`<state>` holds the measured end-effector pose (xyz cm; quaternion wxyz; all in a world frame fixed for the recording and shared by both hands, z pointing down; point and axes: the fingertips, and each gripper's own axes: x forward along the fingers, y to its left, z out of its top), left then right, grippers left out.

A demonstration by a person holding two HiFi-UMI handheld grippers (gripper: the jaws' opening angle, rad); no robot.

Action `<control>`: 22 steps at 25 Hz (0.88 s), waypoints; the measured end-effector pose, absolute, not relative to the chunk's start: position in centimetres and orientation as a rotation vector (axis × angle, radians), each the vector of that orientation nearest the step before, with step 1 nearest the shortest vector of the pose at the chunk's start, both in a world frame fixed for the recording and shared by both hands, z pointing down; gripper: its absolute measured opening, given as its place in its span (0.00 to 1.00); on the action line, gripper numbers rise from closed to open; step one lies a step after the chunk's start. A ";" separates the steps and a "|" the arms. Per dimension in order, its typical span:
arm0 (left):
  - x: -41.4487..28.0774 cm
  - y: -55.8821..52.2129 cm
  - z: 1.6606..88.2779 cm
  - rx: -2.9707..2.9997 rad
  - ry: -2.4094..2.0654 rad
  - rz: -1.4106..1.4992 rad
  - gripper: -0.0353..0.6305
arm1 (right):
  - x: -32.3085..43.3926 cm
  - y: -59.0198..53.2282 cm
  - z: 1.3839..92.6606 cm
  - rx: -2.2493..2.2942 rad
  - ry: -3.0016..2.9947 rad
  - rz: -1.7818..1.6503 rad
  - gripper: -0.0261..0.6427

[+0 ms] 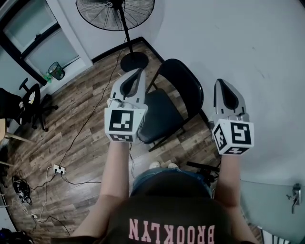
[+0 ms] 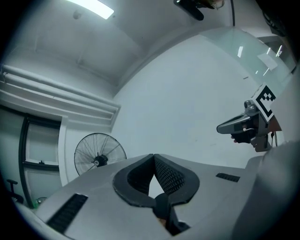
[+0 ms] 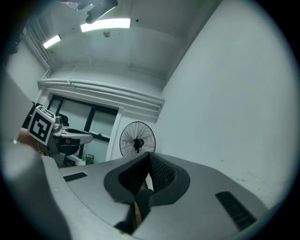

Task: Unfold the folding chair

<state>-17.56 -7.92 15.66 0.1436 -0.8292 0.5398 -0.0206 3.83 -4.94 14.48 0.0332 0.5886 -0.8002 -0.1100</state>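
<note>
Currently you hold the left gripper and right gripper about level, both sets of fingers clenched tip to tip on nothing. The folding chair stands opened on the wood floor below them, backrest beside the white wall.

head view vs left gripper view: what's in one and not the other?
Head view only: the folding chair, standing open, the wood floor and a power strip. Left gripper view only: the ceiling light, and the left gripper seen close, jaws shut with nothing between them. Both: the standing fan, the white wall and the right gripper.
</note>
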 end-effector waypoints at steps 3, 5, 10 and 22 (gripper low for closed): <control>-17.7 -7.8 15.7 -2.386 1.555 -0.041 0.06 | 3.7 -4.6 14.9 1.792 -2.447 -0.376 0.04; -17.9 -7.9 16.0 -2.388 1.561 -0.044 0.06 | 3.6 -4.6 15.7 1.786 -2.410 -0.376 0.04; -17.8 -7.8 16.5 -2.396 1.561 -0.049 0.06 | 3.5 -4.4 16.3 1.780 -2.401 -0.354 0.04; -18.6 -7.8 15.8 -2.407 1.583 -0.003 0.06 | 5.8 -4.3 16.2 1.848 -2.375 -0.336 0.04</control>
